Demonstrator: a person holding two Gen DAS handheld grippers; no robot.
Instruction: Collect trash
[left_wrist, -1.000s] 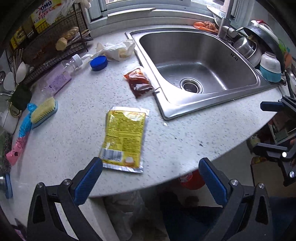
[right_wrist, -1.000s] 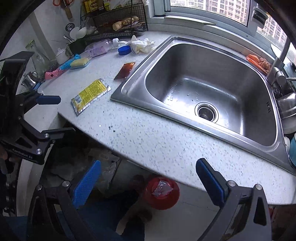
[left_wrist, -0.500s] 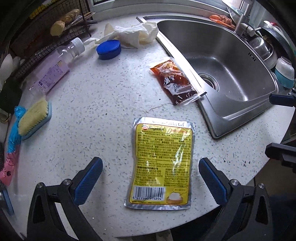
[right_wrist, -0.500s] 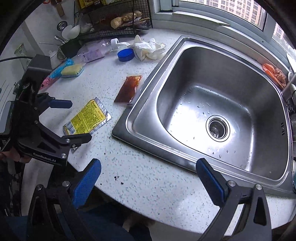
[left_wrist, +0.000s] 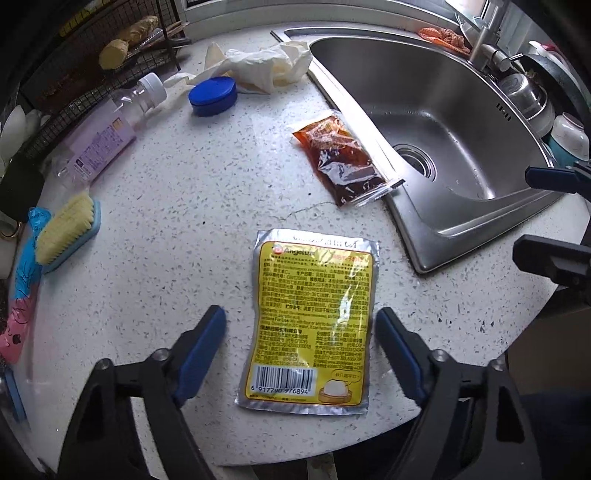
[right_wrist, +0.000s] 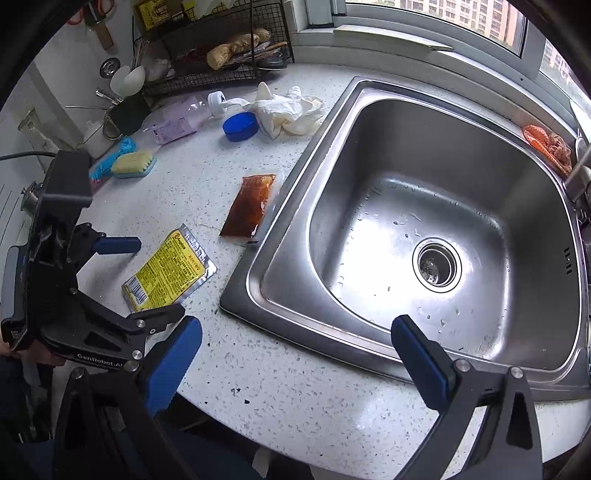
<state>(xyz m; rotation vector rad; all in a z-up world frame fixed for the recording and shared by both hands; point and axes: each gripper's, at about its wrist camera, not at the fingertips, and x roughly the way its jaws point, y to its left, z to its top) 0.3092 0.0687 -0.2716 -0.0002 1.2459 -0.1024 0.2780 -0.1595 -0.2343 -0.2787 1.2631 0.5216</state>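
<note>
Straddling the flat yellow foil packet (left_wrist: 312, 325) with my left gripper (left_wrist: 301, 350), jaws wide, blue pads either side of it, gripping nothing. Packet lies barcode-end toward me on the white speckled counter (left_wrist: 166, 229), silver edges, slightly crinkled, near the counter's front edge. Clear sachet of dark red sauce (left_wrist: 341, 162) lies beyond, touching the steel sink rim (left_wrist: 402, 229). Right gripper (right_wrist: 295, 354) also wide open and empty, over the counter's front edge by the sink.
</note>
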